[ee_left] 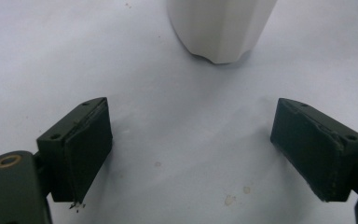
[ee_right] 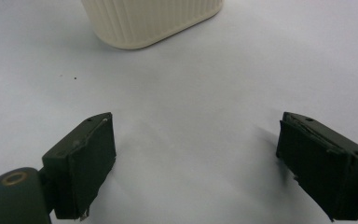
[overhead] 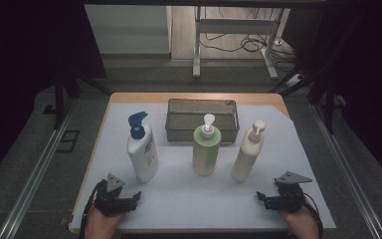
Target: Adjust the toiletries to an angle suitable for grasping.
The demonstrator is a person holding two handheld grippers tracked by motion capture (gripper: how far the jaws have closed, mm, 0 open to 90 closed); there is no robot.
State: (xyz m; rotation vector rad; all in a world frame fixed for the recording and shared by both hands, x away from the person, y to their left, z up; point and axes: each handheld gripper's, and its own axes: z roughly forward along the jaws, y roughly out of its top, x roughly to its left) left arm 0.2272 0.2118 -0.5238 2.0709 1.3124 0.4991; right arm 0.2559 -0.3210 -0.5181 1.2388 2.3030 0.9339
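Note:
Three pump bottles stand in a row on the white mat (overhead: 189,191): a white one with a blue pump (overhead: 142,152) at the left, a green one with a white pump (overhead: 205,150) in the middle, and a cream one (overhead: 246,155) at the right. My left gripper (overhead: 128,199) rests open near the front left edge, just before the white bottle, whose base (ee_left: 221,28) lies ahead of its jaws (ee_left: 191,149). At the front right my right gripper (overhead: 267,197) is open too, with the cream bottle's ribbed base (ee_right: 149,21) ahead of its jaws (ee_right: 196,158). Nothing sits between either pair of jaws.
A grey wire-mesh basket (overhead: 179,132) stands behind the bottles at the back of the table. Dark curtains flank both sides. A metal table frame (overhead: 197,50) with cables stands on the floor beyond.

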